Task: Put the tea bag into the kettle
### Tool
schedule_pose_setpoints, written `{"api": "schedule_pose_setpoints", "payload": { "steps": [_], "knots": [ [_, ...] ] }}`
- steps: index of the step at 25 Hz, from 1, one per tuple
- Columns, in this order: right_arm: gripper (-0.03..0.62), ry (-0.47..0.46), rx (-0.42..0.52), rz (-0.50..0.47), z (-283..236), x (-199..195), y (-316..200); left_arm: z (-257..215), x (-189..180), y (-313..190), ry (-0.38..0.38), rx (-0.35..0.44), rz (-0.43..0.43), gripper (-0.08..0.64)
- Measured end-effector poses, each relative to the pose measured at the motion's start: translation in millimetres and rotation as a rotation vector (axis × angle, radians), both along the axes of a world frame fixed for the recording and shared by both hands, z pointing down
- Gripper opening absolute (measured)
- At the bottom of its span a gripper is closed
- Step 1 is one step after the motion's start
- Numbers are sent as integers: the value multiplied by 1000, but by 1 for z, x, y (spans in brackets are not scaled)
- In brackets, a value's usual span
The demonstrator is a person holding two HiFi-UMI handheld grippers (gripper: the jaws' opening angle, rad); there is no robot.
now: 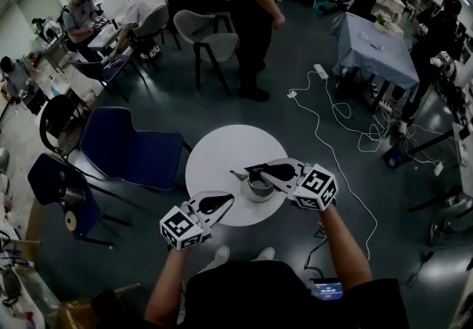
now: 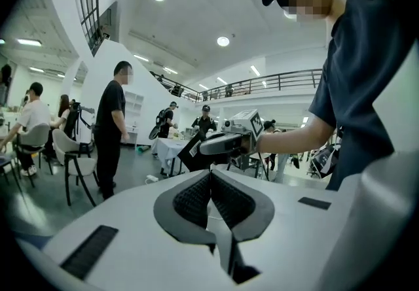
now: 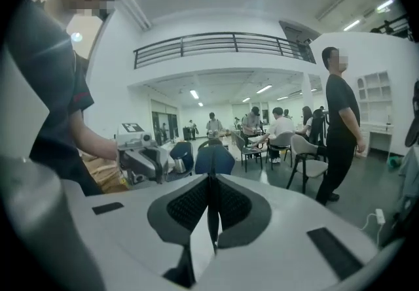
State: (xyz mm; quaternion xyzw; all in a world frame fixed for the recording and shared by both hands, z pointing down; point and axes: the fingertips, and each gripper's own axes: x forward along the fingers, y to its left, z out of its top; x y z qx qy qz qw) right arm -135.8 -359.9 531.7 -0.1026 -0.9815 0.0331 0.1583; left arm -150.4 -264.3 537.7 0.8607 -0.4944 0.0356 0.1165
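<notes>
A small metal kettle [image 1: 260, 188] stands on the round white table [image 1: 222, 146], right of its middle. My right gripper [image 1: 252, 169] hovers just over the kettle's far left rim. In the right gripper view its jaws [image 3: 211, 182] are shut on a thin dark strip seen edge-on, which looks like the tea bag [image 3: 210, 218]. The tea bag is hidden in the head view. My left gripper [image 1: 228, 199] is held at the table's near edge, left of the kettle, and in its own view it [image 2: 209, 175] is shut with nothing in it.
Two blue chairs [image 1: 133, 146] [image 1: 63, 187] stand left of the table. White cables [image 1: 332, 109] trail over the floor at the right. A person in black [image 1: 251, 17] stands beyond the table beside a grey chair [image 1: 211, 35]. My feet are under the near edge.
</notes>
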Motion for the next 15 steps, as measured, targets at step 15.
{"api": "schedule_pose_setpoints", "payload": {
  "steps": [15],
  "knots": [
    [34, 284, 156, 72, 101, -23, -42, 9, -17, 20, -3, -28, -123, 15]
  ]
}}
